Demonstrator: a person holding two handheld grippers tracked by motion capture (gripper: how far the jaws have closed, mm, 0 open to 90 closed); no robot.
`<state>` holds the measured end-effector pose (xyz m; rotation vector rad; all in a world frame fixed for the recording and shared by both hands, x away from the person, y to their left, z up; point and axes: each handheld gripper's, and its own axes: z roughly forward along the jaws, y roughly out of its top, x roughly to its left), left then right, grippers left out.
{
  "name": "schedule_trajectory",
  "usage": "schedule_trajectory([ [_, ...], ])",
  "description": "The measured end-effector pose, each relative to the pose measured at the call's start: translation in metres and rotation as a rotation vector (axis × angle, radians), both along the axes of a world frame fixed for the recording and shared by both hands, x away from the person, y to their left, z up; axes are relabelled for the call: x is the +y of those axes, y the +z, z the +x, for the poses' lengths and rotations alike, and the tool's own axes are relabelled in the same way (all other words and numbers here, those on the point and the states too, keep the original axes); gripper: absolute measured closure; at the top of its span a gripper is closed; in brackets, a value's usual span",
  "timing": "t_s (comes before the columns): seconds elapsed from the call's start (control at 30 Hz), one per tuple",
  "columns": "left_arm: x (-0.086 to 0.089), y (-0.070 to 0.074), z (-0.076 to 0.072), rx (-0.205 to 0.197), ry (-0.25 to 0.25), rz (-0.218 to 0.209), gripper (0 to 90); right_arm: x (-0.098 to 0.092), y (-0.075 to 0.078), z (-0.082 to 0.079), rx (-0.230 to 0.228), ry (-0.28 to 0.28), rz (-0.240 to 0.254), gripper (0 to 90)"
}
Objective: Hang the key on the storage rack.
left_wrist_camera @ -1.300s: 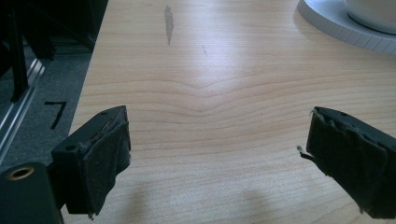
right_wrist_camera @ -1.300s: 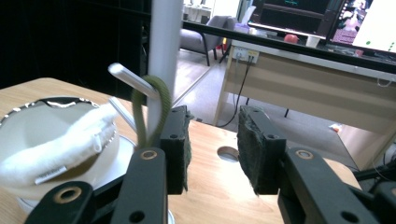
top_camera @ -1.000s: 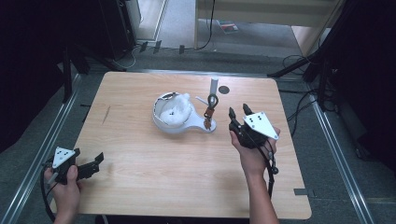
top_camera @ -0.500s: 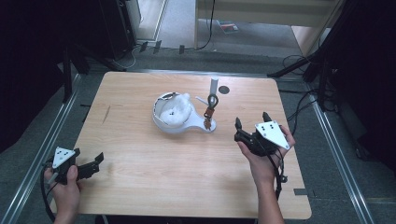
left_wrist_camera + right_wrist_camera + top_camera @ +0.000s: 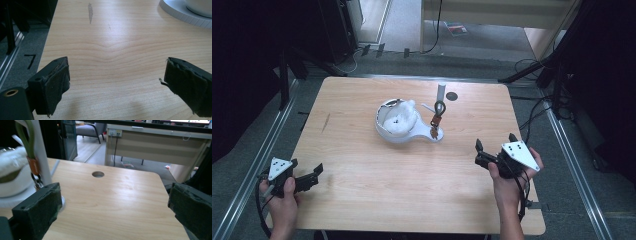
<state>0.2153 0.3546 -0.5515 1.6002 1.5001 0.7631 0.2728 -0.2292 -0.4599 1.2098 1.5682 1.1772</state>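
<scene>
Each black claw [image 5: 493, 149] carries a grey three-cornered plate [image 5: 520, 155], worn fuzzy pads [image 5: 57, 85] and a trailing black cable [image 5: 260, 220].

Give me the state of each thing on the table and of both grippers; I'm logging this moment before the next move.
White stand with upright post: upright on its round base.
Green loop keychain with brown tag: hanging on the post's hook.
White bowl-shaped holder with white fluffy filling: filled, resting on the stand's base.
Left gripper: open, empty, over bare wood.
Right gripper: its jaws have just been opening, now wide, nothing between them.
Light wooden table: flat, round hole near the far edge.
</scene>
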Motion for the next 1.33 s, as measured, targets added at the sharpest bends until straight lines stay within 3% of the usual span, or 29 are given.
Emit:
schedule_trajectory([
  [0.2, 0.0, 0.0, 0.0, -0.002, 0.0, -0.002, 7.0, -0.018, -0.016, -0.008, 0.036, -0.023, -0.009, 0.0],
  [0.4, 0.0, 0.0, 0.0, 0.0, 0.0, -0.001, 7.0, -0.035, -0.026, -0.019, 0.081, -0.045, -0.06, 0.0],
  [0.7, 0.0, 0.0, 0.0, -0.001, -0.001, -0.002, 7.0, -0.069, -0.044, -0.035, 0.117, -0.088, -0.008, 0.0],
  [0.87, 0.0, 0.0, 0.0, 0.0, -0.002, -0.001, 7.0, -0.087, -0.056, -0.044, 0.153, -0.124, 0.045, 0.0],
  [1.0, 0.001, 0.0, 0.0, 0.001, -0.002, -0.004, 7.0, -0.099, -0.065, -0.05, 0.182, -0.144, 0.048, 0.0],
  [1.17, 0.0, 0.0, 0.001, -0.001, -0.002, -0.005, 7.0, -0.107, -0.07, -0.051, 0.208, -0.159, 0.069, 0.0],
  [1.33, 0.0, 0.0, 0.002, 0.0, 0.002, -0.004, 7.0, -0.104, -0.071, -0.05, 0.21, -0.154, 0.059, 0.0],
])
